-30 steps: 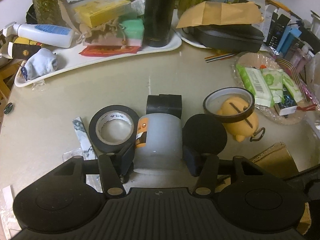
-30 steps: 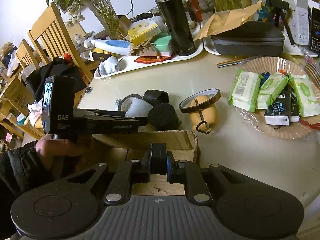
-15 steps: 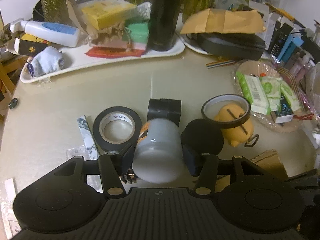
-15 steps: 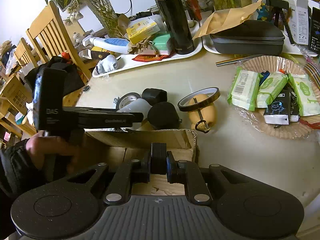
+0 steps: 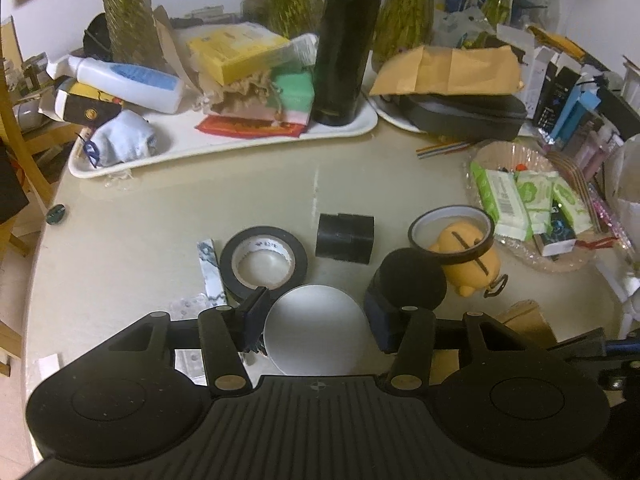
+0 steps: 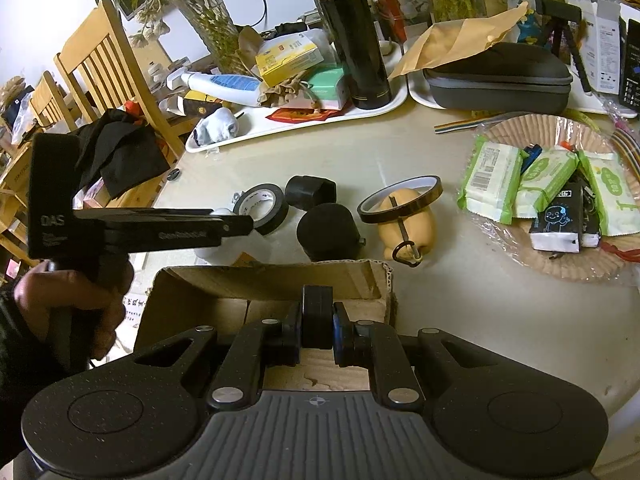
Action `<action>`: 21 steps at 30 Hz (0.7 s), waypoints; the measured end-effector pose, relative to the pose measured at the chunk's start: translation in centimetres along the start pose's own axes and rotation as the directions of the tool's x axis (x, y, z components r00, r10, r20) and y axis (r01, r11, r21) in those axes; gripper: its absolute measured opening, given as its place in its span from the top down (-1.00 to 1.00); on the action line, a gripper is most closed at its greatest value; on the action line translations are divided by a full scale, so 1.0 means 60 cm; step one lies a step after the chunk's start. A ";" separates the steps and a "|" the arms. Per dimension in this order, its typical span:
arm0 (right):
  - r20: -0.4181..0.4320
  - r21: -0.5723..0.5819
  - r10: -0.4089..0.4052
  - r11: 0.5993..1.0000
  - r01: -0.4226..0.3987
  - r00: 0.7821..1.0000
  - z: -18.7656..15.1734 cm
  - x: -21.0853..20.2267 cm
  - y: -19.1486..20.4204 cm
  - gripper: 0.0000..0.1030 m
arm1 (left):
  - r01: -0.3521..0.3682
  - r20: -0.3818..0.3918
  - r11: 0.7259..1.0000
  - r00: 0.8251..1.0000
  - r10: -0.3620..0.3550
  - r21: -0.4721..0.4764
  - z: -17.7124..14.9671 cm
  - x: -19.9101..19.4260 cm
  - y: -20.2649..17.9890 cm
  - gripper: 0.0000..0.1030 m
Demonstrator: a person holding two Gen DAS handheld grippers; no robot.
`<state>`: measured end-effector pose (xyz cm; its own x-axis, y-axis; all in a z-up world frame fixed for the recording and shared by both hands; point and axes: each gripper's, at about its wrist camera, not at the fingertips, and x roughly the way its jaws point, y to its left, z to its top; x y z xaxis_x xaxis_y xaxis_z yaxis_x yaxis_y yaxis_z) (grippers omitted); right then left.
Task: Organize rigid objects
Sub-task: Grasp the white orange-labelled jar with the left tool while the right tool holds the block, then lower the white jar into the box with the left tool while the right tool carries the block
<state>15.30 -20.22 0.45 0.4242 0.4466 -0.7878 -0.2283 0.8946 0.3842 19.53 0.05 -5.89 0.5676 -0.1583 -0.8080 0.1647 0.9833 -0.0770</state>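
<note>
cluttered beige worktop (image 5: 160, 216) held tape rolls and small black parts. left gripper (image 5: 316, 320) was clamped on a white cylinder (image 5: 316, 328); right gripper (image 6: 317, 322) pinched a black piece (image 6: 317, 316) over the cardboard box (image 6: 280, 276). best carried level, released low inside.
</note>
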 end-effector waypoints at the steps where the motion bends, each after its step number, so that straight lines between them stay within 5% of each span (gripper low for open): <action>1: 0.000 0.000 0.001 1.000 -0.001 1.000 0.000 0.000 0.000 0.67 | 0.000 0.005 1.000 1.000 0.000 0.000 0.002 -0.006 0.000 0.01; 12: 0.000 -0.007 -0.001 1.000 0.001 1.000 0.002 0.001 0.002 0.67 | 0.006 0.081 1.000 0.997 -0.007 0.009 0.006 -0.100 0.001 0.01; 21: -0.004 -0.017 -0.010 1.000 0.010 1.000 0.000 0.004 0.004 0.67 | 0.016 0.047 1.000 0.999 -0.017 0.014 -0.029 -0.136 -0.003 0.01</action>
<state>15.35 -19.92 0.38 0.4233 0.4376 -0.7933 -0.2392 0.8985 0.3680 13.49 1.31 -0.31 0.6023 -0.1790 -0.7779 0.1853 0.9793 -0.0819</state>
